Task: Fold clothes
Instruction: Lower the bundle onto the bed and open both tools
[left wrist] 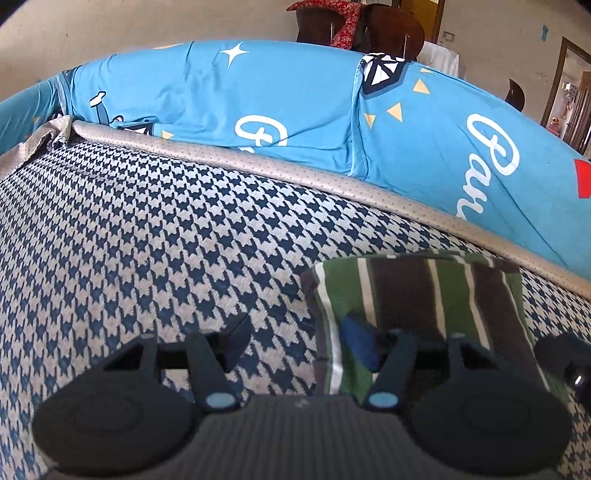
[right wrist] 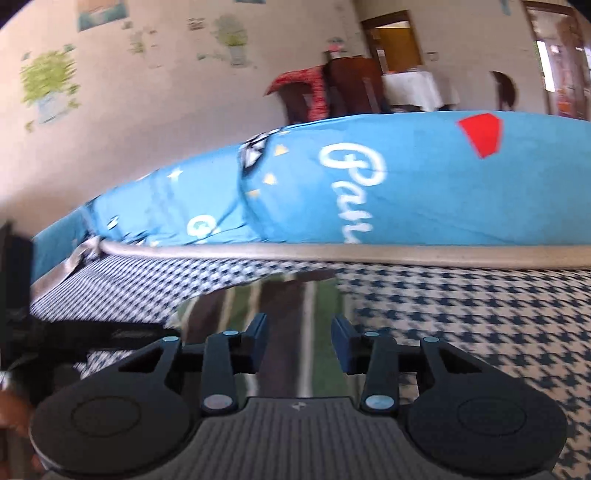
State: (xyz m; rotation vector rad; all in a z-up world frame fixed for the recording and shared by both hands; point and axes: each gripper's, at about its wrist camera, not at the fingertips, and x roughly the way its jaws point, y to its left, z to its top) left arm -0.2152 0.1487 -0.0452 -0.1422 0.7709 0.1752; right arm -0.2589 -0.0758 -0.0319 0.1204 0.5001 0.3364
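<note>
My left gripper is spread wide, empty, its right finger over the folded striped garment. My right gripper gapes over the same cloth, gripping nothing. Blur hides the folds. The garment lies near the houndstooth mattress's far edge, beside blue bedding; only the right view shows wall decals.

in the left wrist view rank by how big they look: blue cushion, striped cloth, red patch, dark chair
1. blue cushion
2. striped cloth, though it lies nearer the camera
3. dark chair
4. red patch, cut off by the frame edge, so unsure against the chair
</note>
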